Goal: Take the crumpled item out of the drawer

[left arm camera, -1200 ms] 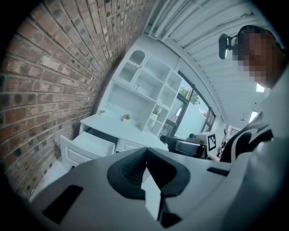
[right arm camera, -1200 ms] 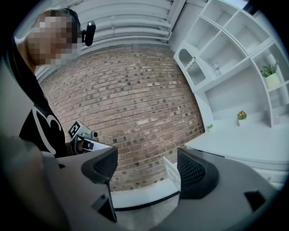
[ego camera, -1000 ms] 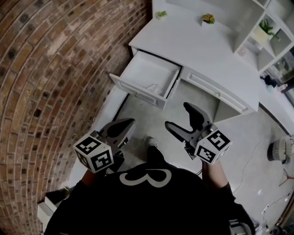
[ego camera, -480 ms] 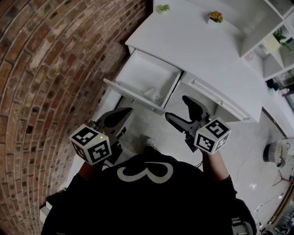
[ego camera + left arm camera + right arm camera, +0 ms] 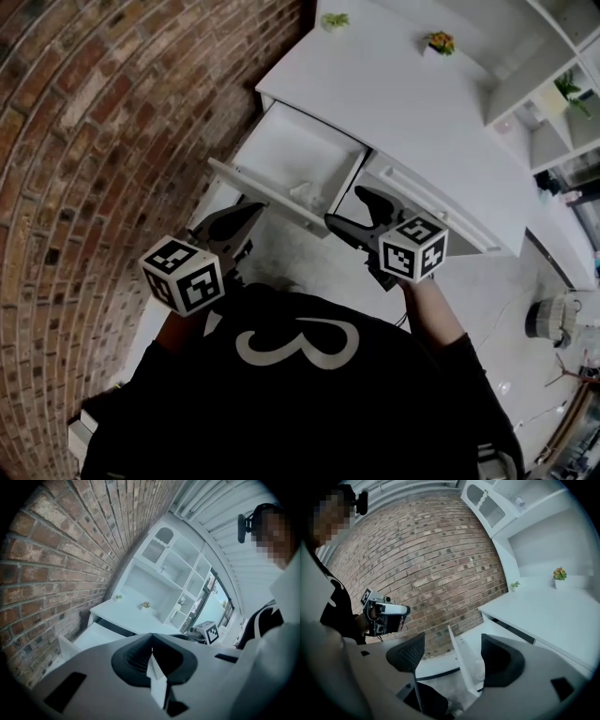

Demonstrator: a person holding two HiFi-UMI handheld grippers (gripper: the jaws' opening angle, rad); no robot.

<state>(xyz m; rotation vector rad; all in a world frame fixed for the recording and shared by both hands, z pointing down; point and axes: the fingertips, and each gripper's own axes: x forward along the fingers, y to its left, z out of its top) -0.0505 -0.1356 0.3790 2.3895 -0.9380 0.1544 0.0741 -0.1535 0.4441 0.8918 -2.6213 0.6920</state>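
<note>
The white drawer (image 5: 281, 155) stands pulled out of the desk. A small white crumpled item (image 5: 306, 193) lies inside it by the front right corner. My right gripper (image 5: 359, 215) hovers just right of the drawer's front. Its jaws are closing, with nothing pressed between them. In the right gripper view the drawer's front panel (image 5: 461, 656) shows beyond the gap of that gripper (image 5: 454, 660). My left gripper (image 5: 232, 228) is shut and empty, low at the drawer's left front corner. Its jaws meet (image 5: 151, 649) in the left gripper view, with the drawer (image 5: 91, 637) ahead.
A brick wall (image 5: 112, 141) runs along the left. The white desk top (image 5: 403, 103) carries two small plants (image 5: 440, 41) (image 5: 334, 19). A closed drawer (image 5: 441, 211) sits right of the open one. White shelves (image 5: 562, 94) rise at the back right.
Both grippers have moved up toward the drawer's front. The right one has come left, close to the corner with the crumpled item, and its jaws have narrowed a little.
</note>
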